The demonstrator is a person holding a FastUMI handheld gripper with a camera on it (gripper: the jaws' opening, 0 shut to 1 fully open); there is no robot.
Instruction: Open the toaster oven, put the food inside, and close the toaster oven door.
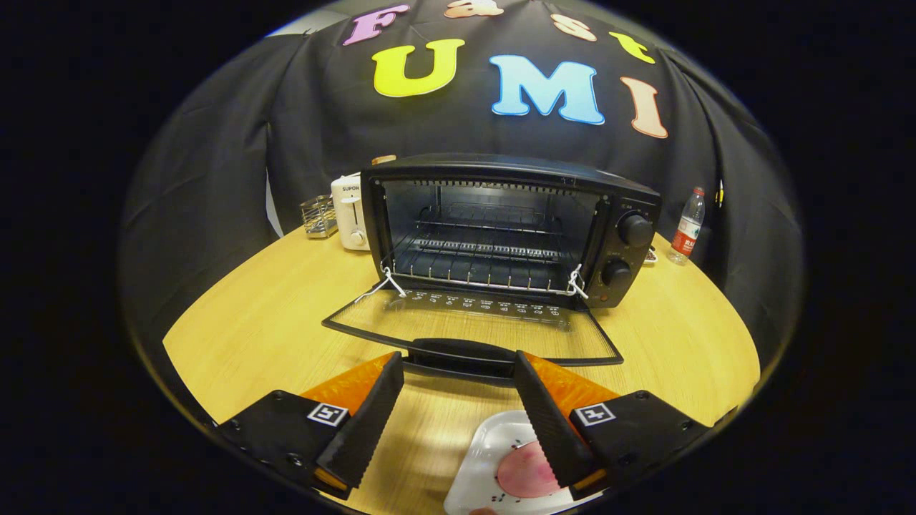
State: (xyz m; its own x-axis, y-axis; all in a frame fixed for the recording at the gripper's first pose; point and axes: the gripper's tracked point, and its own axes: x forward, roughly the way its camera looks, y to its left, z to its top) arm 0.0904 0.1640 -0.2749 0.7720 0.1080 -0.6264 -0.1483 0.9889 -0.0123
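Below your parted, empty gripper [458, 372], the food [521, 468] on its plate [476, 465] looks soft, light and slippery; pinch its edge gently, toaster oven [501, 229] door [472, 322] already down

The gripper [458, 368] was held level and pointed forward, its two fingers reaching ahead from the near side. The jaws stood wide apart, with a broad empty gap between them, and nothing was pressed between the pads. The left finger [366, 418] slanted inward from its mount, its ribbed inner face turned toward the gap. The right finger [547, 418] mirrored it, slanting inward from the other side, ribbed face likewise turned to the middle. The tips lay at about the same reach, neither ahead of the other. Each finger's mount carried a small square marker on its upper surface. Both fingers hung free, touching nothing.
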